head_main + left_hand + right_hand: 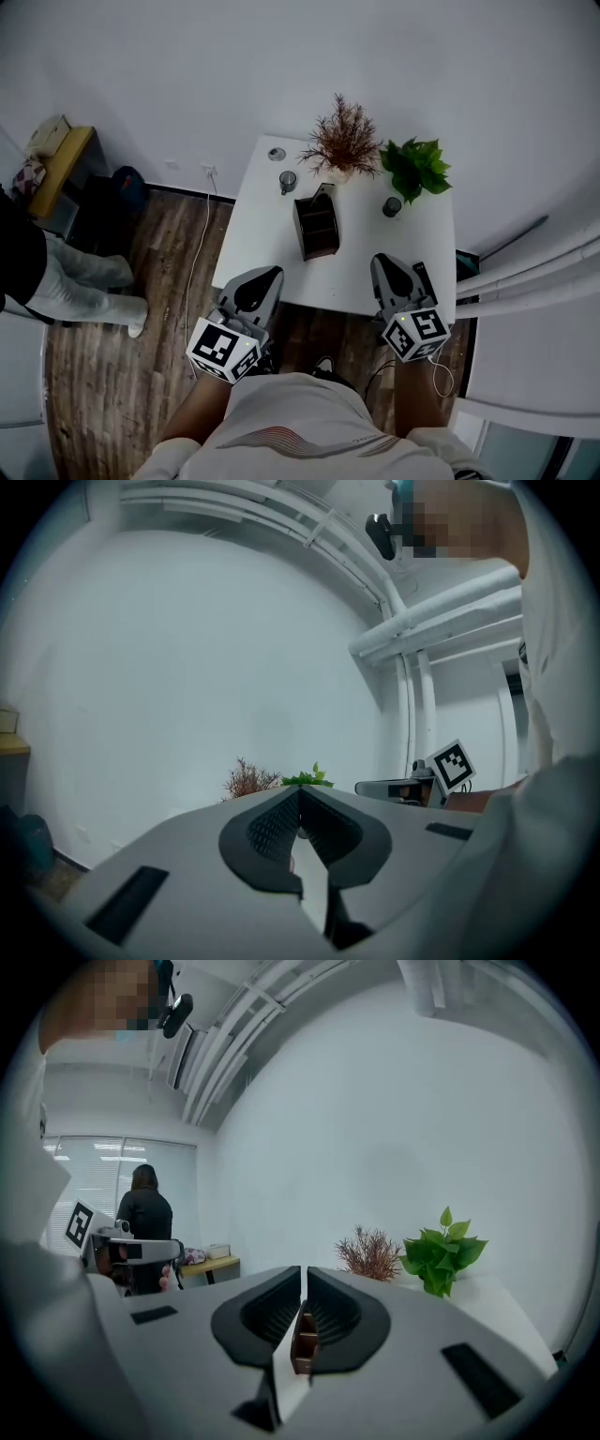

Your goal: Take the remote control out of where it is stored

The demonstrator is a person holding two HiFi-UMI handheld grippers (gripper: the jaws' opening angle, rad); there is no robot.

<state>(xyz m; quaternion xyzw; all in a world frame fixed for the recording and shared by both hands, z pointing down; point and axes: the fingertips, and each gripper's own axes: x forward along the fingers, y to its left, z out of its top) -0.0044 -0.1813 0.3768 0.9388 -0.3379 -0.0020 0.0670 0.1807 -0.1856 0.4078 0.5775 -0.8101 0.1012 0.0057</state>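
White shirt of the person [291, 422] is filling the bottom of head view. Left gripper [265, 279] and right gripper [386, 264] are hanging over the near edge of the white rectangular table [267, 234]. Both are sitting pressed together, with nothing between the jaws on either.

Slim grey remote control [324, 191] is standing tilted in the far end of the dark brown open wooden organizer [317, 230]. It is ahead of both grippers, between their lines, well apart from either.

Risks, my read:
- Going in with jaws together is likely knocking the remote deeper or tipping the organizer, so spreading comes first.
- An angled pull may be dragging the organizer toward the 2 small dark cups [288, 181], the dried reddish-brown plant [345, 141] and the green leafy plant [415, 167] beyond it.
- Only a short end is sticking out, so a shallow pinch may be slipping.

Hard to see:
- Remote's lower part is hiding inside the organizer, and it is too small to check for buttons.
- Right gripper view is showing only a sliver of organizer through the jaw slit. Left gripper view is showing none.
- Black flat object [425, 279] is lying just right of the right gripper, and I cannot tell what it is.
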